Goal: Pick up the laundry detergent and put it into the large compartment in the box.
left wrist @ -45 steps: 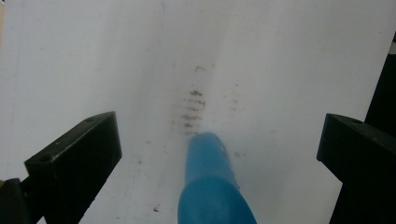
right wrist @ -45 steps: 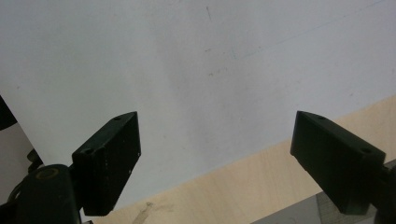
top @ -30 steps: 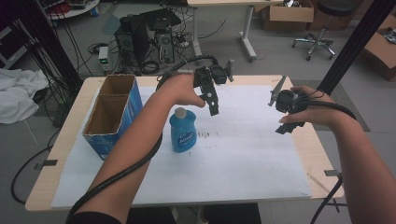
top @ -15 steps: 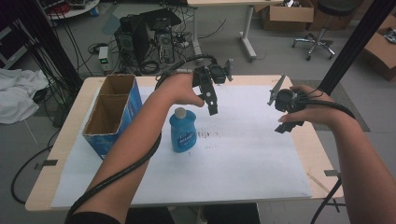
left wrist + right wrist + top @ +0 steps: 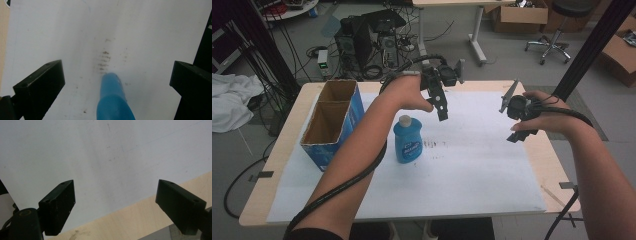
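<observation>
— What is sitting toward the left edge of the surface (image 5: 522,165)?

— A blue cardboard box (image 5: 331,122) is standing there, open at the top, with two compartments that are looking empty from the high view. It is resting on the white paper sheet (image 5: 472,170) that is covering most of the surface.

— And the bottle?

— The blue bottle (image 5: 406,138) is standing upright on the sheet near the middle of the surface, right of the box and well apart from it. In the left gripper view it is rising from the bottom edge, between the two jaws but touching neither.

— So what is the left gripper doing?

— The left gripper (image 5: 442,111) is hanging in the air just beyond and right of the bottle, pointing down, its jaws standing wide apart and holding nothing.

— And further right?

— The right gripper (image 5: 513,131) is hovering near the right edge of the surface. Its own view is showing its jaws spread wide as well, empty, with the sheet's border and bare wood lying below them.
</observation>
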Available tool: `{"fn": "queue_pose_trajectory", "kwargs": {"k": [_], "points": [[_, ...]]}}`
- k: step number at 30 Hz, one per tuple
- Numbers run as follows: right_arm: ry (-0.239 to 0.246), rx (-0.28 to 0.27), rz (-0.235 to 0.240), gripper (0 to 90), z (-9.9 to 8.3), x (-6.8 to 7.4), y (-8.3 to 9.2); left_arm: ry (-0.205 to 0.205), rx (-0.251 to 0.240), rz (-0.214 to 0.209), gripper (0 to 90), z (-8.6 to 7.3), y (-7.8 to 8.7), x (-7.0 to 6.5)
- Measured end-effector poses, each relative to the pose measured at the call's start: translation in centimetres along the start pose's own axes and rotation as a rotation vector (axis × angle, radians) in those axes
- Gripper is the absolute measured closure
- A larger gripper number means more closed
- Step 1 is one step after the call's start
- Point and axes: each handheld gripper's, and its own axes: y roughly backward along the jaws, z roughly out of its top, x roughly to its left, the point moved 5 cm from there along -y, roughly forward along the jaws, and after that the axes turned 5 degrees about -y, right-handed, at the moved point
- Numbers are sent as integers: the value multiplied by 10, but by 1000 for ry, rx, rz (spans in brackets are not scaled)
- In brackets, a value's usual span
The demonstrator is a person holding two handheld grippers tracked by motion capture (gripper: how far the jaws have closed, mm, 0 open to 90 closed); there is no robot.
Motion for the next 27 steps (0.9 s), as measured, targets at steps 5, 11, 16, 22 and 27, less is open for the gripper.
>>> {"fn": "queue_pose_trajectory", "kwargs": {"k": [5,11,16,22,27], "points": [[18,-2,2,162,3,1,-1,21,5,17,1,-9,10,-3],[32,3,3,162,8,3,-3,56,1,35,1,-24,21,-6],[38,-1,3,162,12,4,-4,78,-3,44,1,-37,29,-9],[48,-2,-2,162,19,8,-3,106,-4,46,1,-54,33,-11],[53,-1,-1,162,23,11,-5,130,7,42,1,-65,31,-12]]}}
